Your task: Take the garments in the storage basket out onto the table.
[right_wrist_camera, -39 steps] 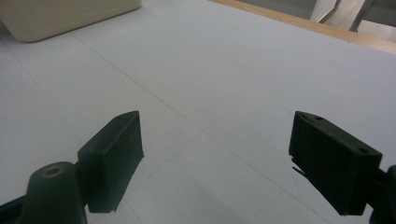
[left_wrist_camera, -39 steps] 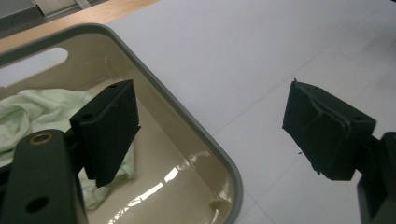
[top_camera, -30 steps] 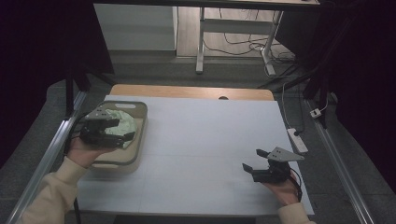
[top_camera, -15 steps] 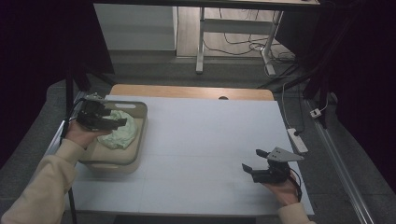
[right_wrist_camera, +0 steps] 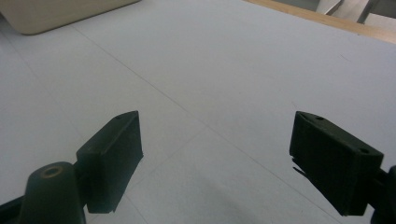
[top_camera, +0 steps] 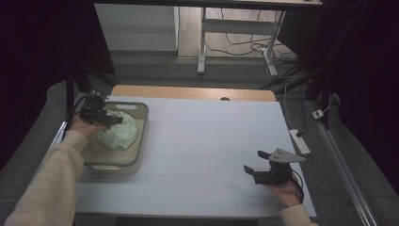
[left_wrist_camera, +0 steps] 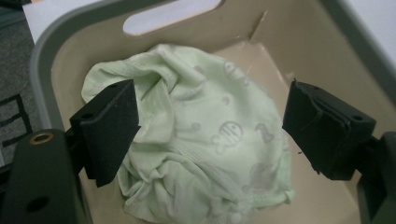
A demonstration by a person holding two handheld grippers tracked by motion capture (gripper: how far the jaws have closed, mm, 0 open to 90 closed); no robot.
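Note:
A crumpled pale green cloth (top_camera: 117,134) (left_wrist_camera: 201,149) with small printed figures lies in a beige bin (top_camera: 139,141) (left_wrist_camera: 299,56) at the table's left. My left gripper (top_camera: 113,120) (left_wrist_camera: 210,126) hovers over the far part of the bin, open, its jaws standing on either side of the cloth without touching it. At the table's front right, my right gripper (top_camera: 250,171) (right_wrist_camera: 219,154) is held low over the bare white surface, open, nothing between its jaws.
The white table (top_camera: 211,136) has a wooden strip (top_camera: 188,92) along its far edge. A power strip (top_camera: 300,141) lies off the right edge. Desk legs and cables (top_camera: 244,47) stand on the floor beyond. The bin's corner (right_wrist_camera: 56,11) appears far off in the right gripper view.
My left gripper has lifted off the cloth and drawn back toward the bin's far left corner, leaving the cloth lying in the bin. The right gripper has stayed put.

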